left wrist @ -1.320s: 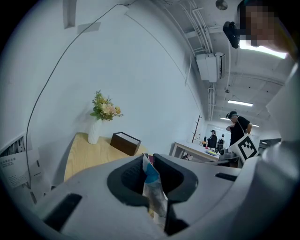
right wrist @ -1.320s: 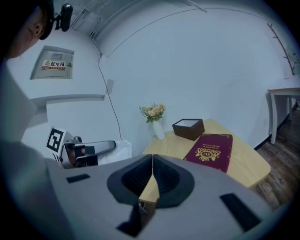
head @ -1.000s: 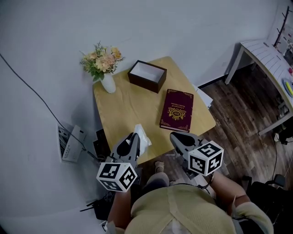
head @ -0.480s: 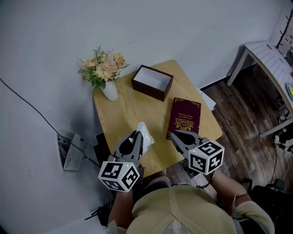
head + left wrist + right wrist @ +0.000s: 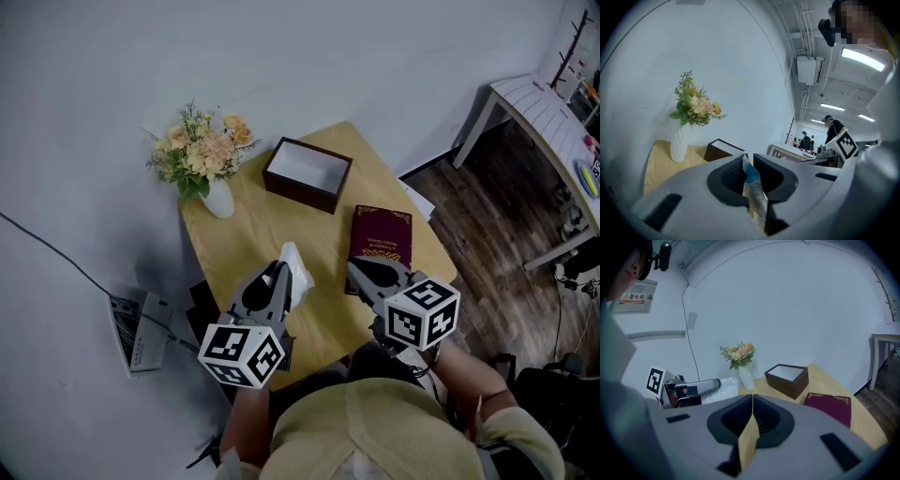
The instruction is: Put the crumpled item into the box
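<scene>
L hand-held gripper (image 5: pixel 278 279) pinching crumpled white item (image 5: pixel 296 266), carried slightly nearer open dark-brown rectangular box (image 5: pixel 298 190) vs 1 s ago. Not yet over box. R hand-held gripper (image 5: pixel 362 273) pressed together, empty.

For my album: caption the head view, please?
Left gripper holds the crumpled item over the table, the open box ahead.

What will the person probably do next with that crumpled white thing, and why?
Probably carry the left gripper forward toward the open box. Its jaws are shut on the crumpled item, which is well short of the box, and the box looks empty.
</scene>
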Tool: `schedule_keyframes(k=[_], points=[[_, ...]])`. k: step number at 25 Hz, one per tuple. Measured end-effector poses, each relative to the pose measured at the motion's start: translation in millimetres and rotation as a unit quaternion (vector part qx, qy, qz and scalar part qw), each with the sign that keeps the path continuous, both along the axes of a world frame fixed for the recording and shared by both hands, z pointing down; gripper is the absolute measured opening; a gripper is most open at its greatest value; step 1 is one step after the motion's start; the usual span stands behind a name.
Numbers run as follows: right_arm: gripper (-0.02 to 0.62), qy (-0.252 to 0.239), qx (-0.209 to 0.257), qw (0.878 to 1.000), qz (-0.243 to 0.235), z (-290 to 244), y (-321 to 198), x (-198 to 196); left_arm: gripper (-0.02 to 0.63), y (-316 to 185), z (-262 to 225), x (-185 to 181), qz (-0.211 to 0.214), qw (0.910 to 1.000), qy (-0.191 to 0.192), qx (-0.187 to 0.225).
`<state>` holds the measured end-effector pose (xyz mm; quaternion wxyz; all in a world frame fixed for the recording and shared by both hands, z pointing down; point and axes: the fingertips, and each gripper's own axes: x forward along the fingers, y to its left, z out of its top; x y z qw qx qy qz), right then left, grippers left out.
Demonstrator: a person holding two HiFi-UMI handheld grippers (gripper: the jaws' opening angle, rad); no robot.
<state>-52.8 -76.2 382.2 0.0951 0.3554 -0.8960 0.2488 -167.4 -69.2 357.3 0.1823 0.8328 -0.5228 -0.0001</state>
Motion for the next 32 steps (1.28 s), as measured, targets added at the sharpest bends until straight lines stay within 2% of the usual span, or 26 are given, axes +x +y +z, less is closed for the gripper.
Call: schedule_keyframes(k=[10,32], points=[[0.029,0.001,0.012,1.000,0.002,-8,-45,2,0.049,-40,-10,4,-0.003,0.9999,-0.005,0.012],[0.029,-0.015,-0.001,0.998,-0.068,-1,-142,31,0.049,-150,-12,46,-0.079,0.9962,-0.024,0.029]])
